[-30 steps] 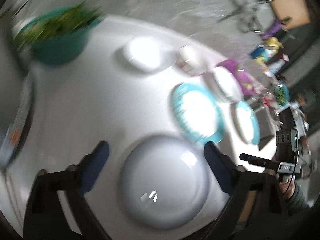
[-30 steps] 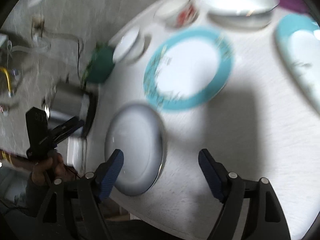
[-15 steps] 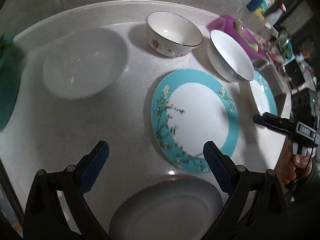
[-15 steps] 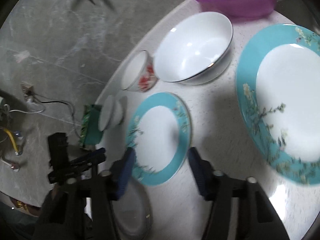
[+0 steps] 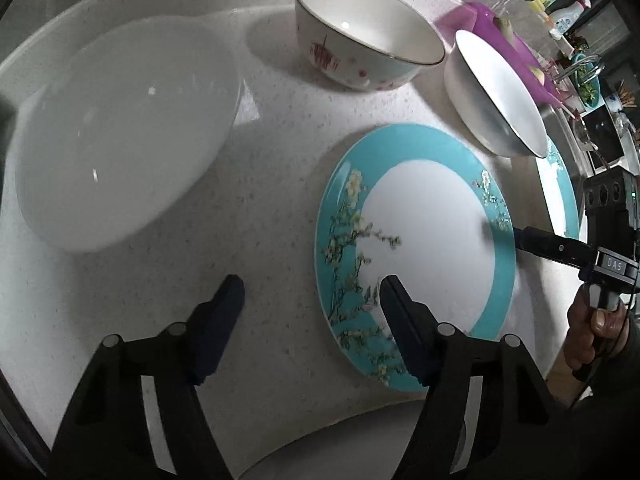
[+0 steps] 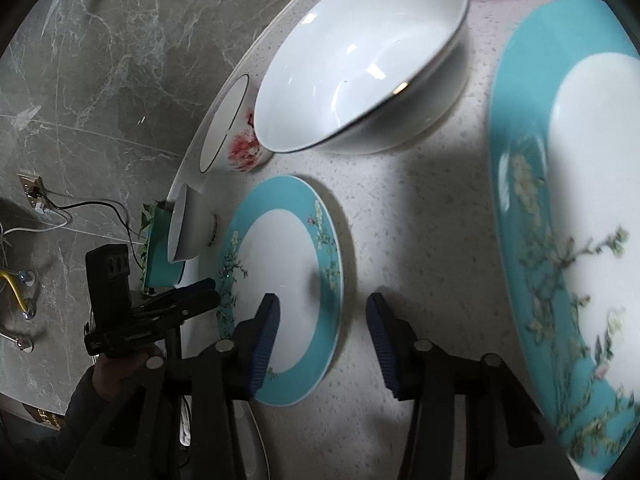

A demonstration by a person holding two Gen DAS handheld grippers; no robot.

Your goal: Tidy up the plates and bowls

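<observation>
Two open grippers, left gripper point(image 5: 308, 294) and right gripper point(image 6: 322, 312), straddle the turquoise plate's point(image 5: 416, 248) rim.

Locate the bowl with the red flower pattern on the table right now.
In the left wrist view the red-flowered bowl stands at the table's far edge, between the large white bowl on its left and the gold-rimmed white bowl on its right, beyond the teal-rimmed plate.

I am looking at a home kitchen. A pale speckled stone worktop point(image 5: 272, 184) carries bowls and turquoise flowered plates point(image 5: 416, 256). Beyond them I see a purple tub point(image 5: 516, 44), a steel sink with a tap point(image 5: 576, 70), and cleaning bottles point(image 5: 564, 8) along the far edge. Grey marble tiles point(image 6: 100, 80) cover the floor, with a wall socket point(image 6: 31, 188) and cables.
</observation>
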